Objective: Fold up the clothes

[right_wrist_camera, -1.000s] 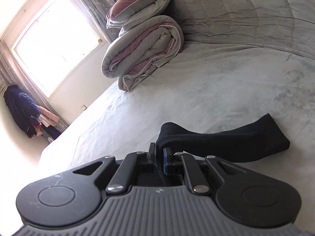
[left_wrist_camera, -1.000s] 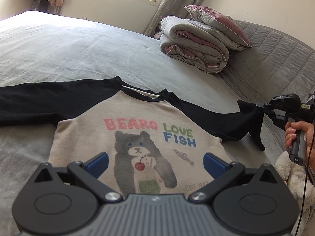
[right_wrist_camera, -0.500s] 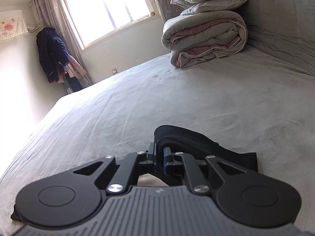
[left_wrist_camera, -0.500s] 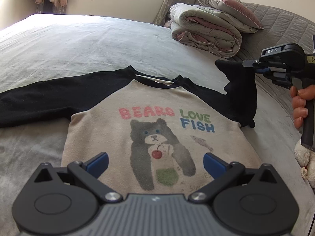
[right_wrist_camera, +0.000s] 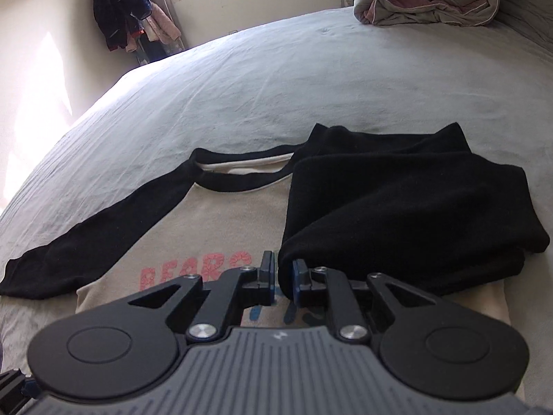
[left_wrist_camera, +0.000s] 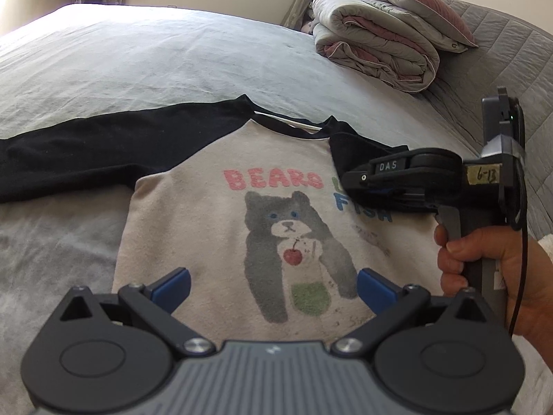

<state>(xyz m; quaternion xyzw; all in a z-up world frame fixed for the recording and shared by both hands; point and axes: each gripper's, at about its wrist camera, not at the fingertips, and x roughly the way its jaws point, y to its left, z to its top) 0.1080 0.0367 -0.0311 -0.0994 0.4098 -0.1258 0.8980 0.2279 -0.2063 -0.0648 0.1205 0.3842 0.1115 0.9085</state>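
A cream sweatshirt (left_wrist_camera: 214, 228) with a bear print and black sleeves lies flat, front up, on the grey bed. Its left sleeve (left_wrist_camera: 86, 152) stretches out to the left. Its right sleeve (right_wrist_camera: 397, 207) is folded over onto the chest, and my right gripper (right_wrist_camera: 284, 276) is shut on that sleeve's cuff. In the left wrist view the right gripper (left_wrist_camera: 352, 181) hovers over the "LOVE FISH" lettering, held by a hand (left_wrist_camera: 484, 263). My left gripper (left_wrist_camera: 273, 285) stands open above the shirt's lower hem, with nothing between its blue pads.
A folded quilt (left_wrist_camera: 376, 52) with a pillow (left_wrist_camera: 414, 3) on top sits at the bed's far right, against a grey padded headboard (left_wrist_camera: 511, 69). Clothes hang (right_wrist_camera: 121, 7) by the window wall. Bare grey sheet (left_wrist_camera: 155, 62) spreads beyond the shirt.
My right gripper has carried the right sleeve from out at the side, up and leftward, over onto the shirt's chest. My left gripper stayed open and moved slightly forward over the shirt.
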